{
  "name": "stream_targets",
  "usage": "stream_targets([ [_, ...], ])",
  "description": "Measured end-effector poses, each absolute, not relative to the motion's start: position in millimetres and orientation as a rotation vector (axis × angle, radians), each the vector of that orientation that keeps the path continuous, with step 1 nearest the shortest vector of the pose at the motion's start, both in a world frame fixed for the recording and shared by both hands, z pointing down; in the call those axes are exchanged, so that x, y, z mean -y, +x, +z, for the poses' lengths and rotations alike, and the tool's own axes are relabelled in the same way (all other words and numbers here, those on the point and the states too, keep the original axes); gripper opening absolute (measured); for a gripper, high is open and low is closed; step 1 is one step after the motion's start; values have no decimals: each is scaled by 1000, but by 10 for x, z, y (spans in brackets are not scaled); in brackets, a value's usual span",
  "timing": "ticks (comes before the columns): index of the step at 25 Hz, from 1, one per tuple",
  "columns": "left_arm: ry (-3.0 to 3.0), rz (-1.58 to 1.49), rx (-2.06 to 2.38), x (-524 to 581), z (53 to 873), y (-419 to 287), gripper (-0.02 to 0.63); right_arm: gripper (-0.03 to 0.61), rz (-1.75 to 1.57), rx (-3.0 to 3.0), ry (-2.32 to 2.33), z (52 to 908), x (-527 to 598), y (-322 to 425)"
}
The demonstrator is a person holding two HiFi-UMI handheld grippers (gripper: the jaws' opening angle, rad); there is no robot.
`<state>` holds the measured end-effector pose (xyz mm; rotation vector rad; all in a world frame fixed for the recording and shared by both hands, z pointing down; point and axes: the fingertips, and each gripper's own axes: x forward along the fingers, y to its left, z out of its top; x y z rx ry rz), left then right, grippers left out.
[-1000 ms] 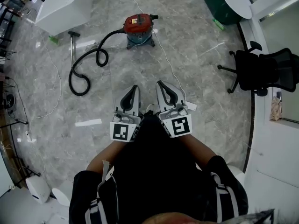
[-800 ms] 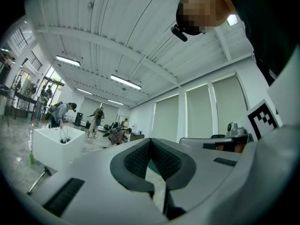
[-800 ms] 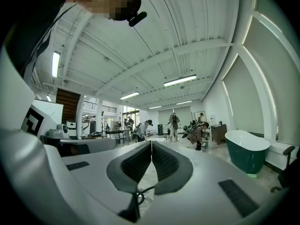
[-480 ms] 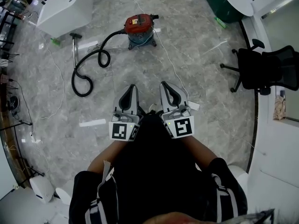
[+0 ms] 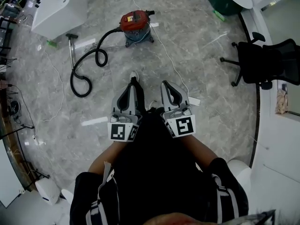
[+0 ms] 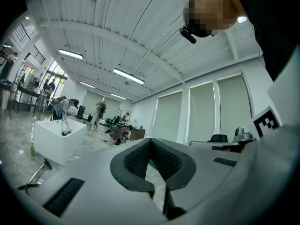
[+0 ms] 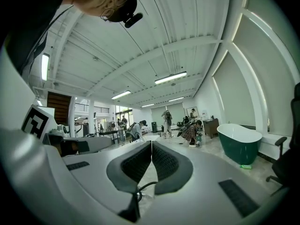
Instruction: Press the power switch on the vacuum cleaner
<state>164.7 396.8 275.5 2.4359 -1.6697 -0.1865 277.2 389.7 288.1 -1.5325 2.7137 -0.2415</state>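
I held the left gripper (image 5: 133, 83) and right gripper (image 5: 166, 86) at my waist, both jaws clenched on nothing. The vacuum cleaner (image 5: 136, 26) stood on the floor (image 5: 211, 97) well ahead (hose (image 5: 84, 69) looping to its left). Best, I judged, to step close, find its switch, and press squarely with one closed tip.

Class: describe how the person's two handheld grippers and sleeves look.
Both the left gripper and right gripper are pale grey shells with tapered jaws lined by dark ribbed pads. Each carries a white cube with black square markers. Sleeves are black.
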Motion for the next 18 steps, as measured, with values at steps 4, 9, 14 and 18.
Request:
stream_targets([
  [4, 2497, -182, 1641, -3809, 2738, 1765, 18, 20, -259, -2683, -1566, 2911, -3723, 2893],
  [9, 2523, -196, 1603, -3479, 2754, 1779, 18, 20, -243, -2680, -1601, 2935, -3417, 2879],
  [14, 2580, -244, 1562, -2973, 2758, 1735, 18, 20, -198, -2659, -1605, 2901, -2919, 2812],
  [18, 2634, -271, 1518, -2470, 2691, 1730, 18, 20, -217, -2632, -1625, 2895, -2372, 2753],
])
